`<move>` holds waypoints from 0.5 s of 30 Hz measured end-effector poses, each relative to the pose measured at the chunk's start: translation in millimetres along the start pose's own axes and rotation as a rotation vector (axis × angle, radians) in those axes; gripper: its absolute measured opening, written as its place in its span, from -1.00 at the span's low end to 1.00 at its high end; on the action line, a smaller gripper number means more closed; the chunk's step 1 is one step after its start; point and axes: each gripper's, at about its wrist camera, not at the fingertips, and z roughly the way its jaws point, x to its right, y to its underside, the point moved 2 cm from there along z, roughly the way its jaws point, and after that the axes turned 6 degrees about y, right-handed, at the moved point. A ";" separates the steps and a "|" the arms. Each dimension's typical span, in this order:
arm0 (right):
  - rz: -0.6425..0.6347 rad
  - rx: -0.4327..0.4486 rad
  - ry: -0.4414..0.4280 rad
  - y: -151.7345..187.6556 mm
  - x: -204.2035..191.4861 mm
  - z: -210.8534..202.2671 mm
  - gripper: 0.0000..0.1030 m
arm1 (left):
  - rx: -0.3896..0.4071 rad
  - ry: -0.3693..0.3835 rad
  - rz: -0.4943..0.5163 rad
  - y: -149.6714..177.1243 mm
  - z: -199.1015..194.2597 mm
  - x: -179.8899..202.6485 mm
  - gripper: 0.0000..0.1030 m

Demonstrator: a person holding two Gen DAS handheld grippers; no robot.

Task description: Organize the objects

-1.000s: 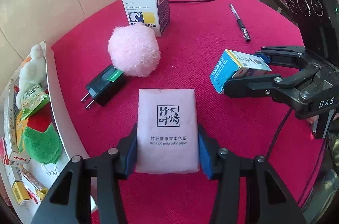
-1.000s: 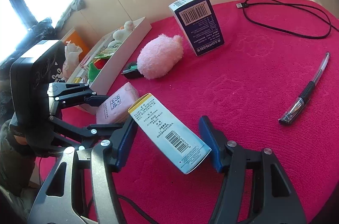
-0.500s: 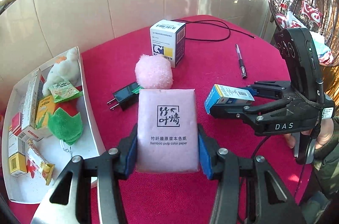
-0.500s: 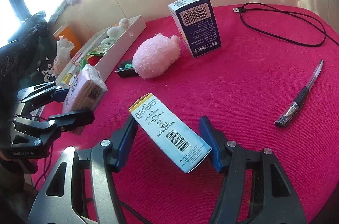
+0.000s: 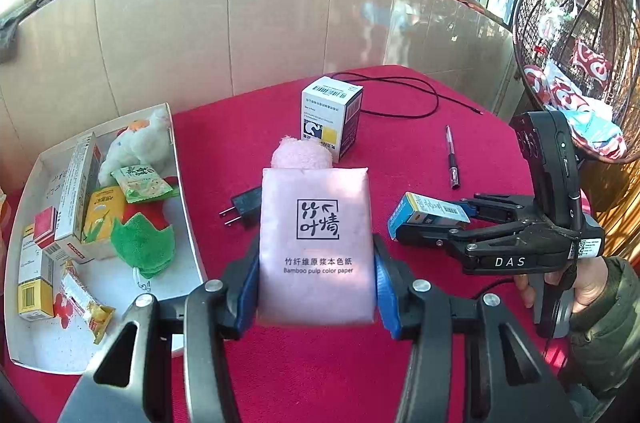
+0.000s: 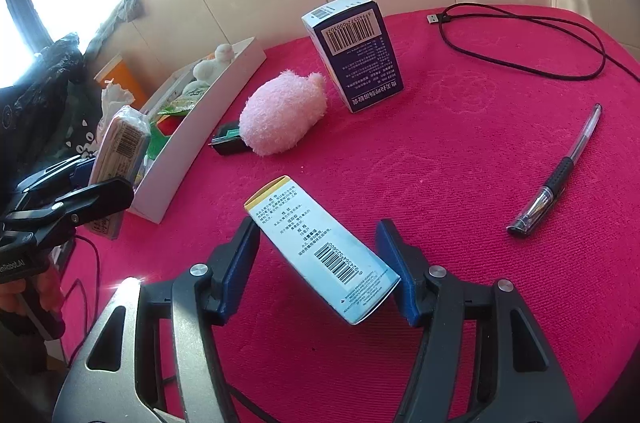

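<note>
My left tongs pinch the tissue pack; right tongs pinch the small carton. Tray at nine o'clock part-filled. Left on the counter: plush, plug, box, pen, cable.

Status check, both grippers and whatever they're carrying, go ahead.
Left gripper shut on pink tissue pack. Right gripper shut on blue box, held aslant. White tray near full. Path clear.

Pink tissue pack printed "Bamboo pulp color paper", clamped upright in the left tongs above the red table, beside the white tray, small blue-and-white carton held tilted in the right tongs
</note>
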 end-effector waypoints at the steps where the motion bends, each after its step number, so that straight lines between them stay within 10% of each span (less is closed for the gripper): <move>1: 0.000 0.003 0.008 -0.1 0.2 -0.7 0.18 | 0.012 -0.005 -0.001 -0.6 -2.6 -0.5 -0.05; 15: -0.006 0.139 0.154 -0.7 -2.1 -29.0 0.17 | 0.155 -0.031 -0.023 -10.1 -44.0 -5.7 -0.05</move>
